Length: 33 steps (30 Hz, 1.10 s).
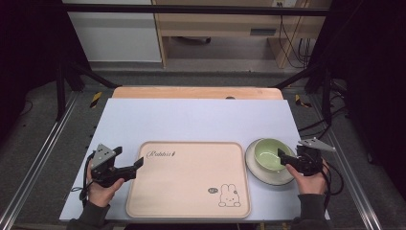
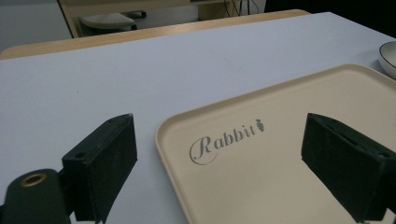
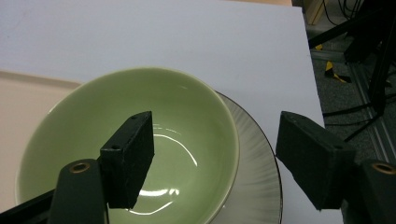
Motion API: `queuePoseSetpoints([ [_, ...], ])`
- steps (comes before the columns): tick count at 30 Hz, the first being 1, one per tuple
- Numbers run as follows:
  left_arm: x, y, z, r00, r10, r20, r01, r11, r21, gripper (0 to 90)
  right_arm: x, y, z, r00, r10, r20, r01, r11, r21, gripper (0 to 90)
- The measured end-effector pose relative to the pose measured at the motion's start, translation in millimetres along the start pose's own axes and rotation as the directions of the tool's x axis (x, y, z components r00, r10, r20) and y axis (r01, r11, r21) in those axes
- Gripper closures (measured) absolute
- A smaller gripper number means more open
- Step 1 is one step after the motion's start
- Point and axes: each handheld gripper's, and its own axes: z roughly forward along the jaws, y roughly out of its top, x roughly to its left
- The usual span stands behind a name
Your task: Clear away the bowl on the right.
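Observation:
A pale green bowl (image 1: 267, 151) (image 3: 187, 102) sits on a white, dark-rimmed plate (image 1: 269, 178) (image 3: 261, 177) at the right of a beige tray (image 1: 186, 177) (image 2: 289, 112) printed with "Rabbit" and a bunny. My right gripper (image 1: 286, 156) (image 3: 217, 154) is open and straddles the bowl's right rim. One jaw hangs inside the bowl, the other stands outside over the plate, and neither pad presses on the rim. My left gripper (image 1: 130, 160) (image 2: 219, 158) is open at the tray's left edge, with one jaw over the mat and the other over the tray.
The tray and plate lie on a white mat (image 1: 191, 120) that covers a wooden table (image 1: 196, 92). Dark frame rails and cables run along both sides. A shelf unit stands beyond the far edge.

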Motion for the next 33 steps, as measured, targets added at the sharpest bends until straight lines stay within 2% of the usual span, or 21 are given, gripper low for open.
queuePoseSetpoints([
  [8, -0.5, -0.2, 0.7, 1.0000, 0.001, 0.000, -0.001, 1.0000, 0.002, 10.2, -1.6, -1.1, 6.9, 0.9997, -0.001, 0.023, 0.000, 0.999, 0.048, 31.8],
  [19, -1.1, -0.4, 1.7, 1.0000, 0.008, 0.002, -0.008, 0.9999, 0.007, 10.3, -4.6, -1.3, 13.9, 0.9998, 0.008, 0.016, -0.010, 0.994, 0.108, 40.1],
  [25, -1.1, -0.5, 1.8, 1.0000, 0.009, 0.002, -0.009, 0.9999, 0.007, 10.4, -6.1, -2.5, 19.0, 0.9997, 0.005, 0.023, -0.008, 0.989, 0.145, 44.4],
  [33, -1.5, -1.2, 3.5, 0.9999, 0.010, 0.004, -0.010, 0.9999, 0.014, 10.4, -10.3, -3.8, 23.4, 0.9992, 0.038, 0.015, -0.040, 0.979, 0.198, 52.9],
])
